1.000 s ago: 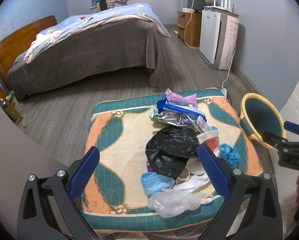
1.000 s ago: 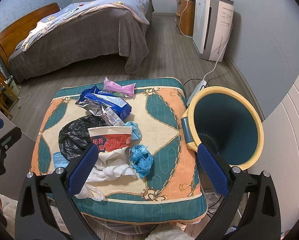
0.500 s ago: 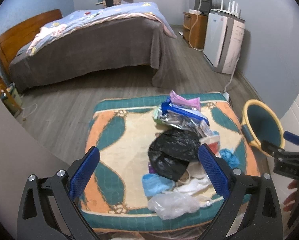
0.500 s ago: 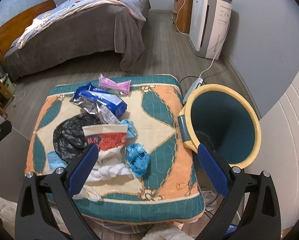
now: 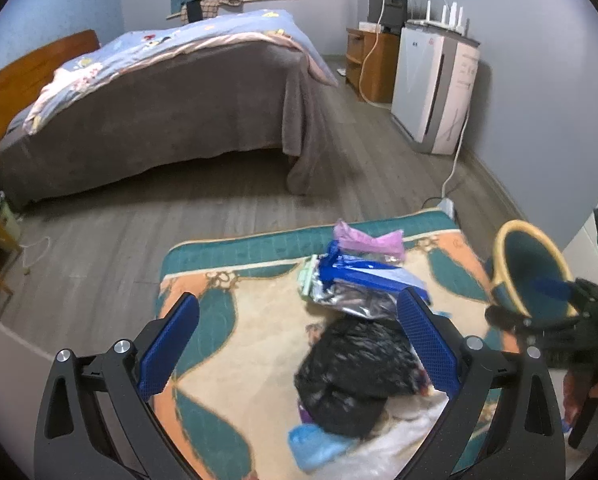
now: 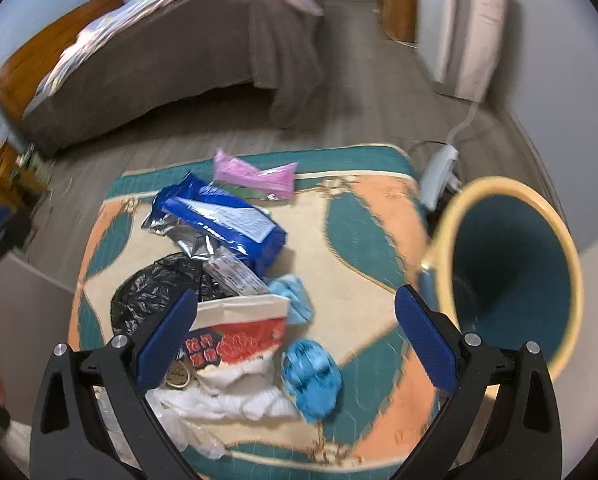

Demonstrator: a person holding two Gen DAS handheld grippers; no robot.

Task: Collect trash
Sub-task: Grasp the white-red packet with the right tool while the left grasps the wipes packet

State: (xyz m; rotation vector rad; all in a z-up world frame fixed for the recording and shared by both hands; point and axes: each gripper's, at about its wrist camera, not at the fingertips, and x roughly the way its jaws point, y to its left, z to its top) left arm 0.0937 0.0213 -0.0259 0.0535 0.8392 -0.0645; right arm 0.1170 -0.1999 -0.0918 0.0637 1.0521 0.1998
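A patterned cushion (image 6: 363, 216) in teal, orange and cream fills the lower half of both views, and on it the trash is heaped toward the near left side. Just off the cushion's right edge a teal bin (image 6: 511, 268) with a yellow rim is seen, its mouth tipped toward the cameras; nothing can be made out inside it. The largest piece in the heap is a crumpled black bag (image 6: 155, 292), touched on its far side by a blue snack wrapper (image 6: 223, 220) with silver foil showing beneath. A red-and-white paper cup (image 6: 239, 328) lies on its side over white tissues (image 6: 235, 396), and at the far end a pink packet (image 6: 255, 172) is set slightly apart. The smallest item, a blue crumpled wad (image 6: 313, 376), lies alone, nearest the bin.

The right gripper (image 6: 295, 344) is held above the cup and the wad with its jaws spread wide and empty. The left gripper (image 5: 299, 348) is poised over the black bag, jaws likewise wide with nothing between them.

No piece appears collected yet. The step is judged best begun with the isolated wad: the jaws should be lowered squarely around it, closed firmly since it is soft, and the cushion fabric kept clear of the pads.
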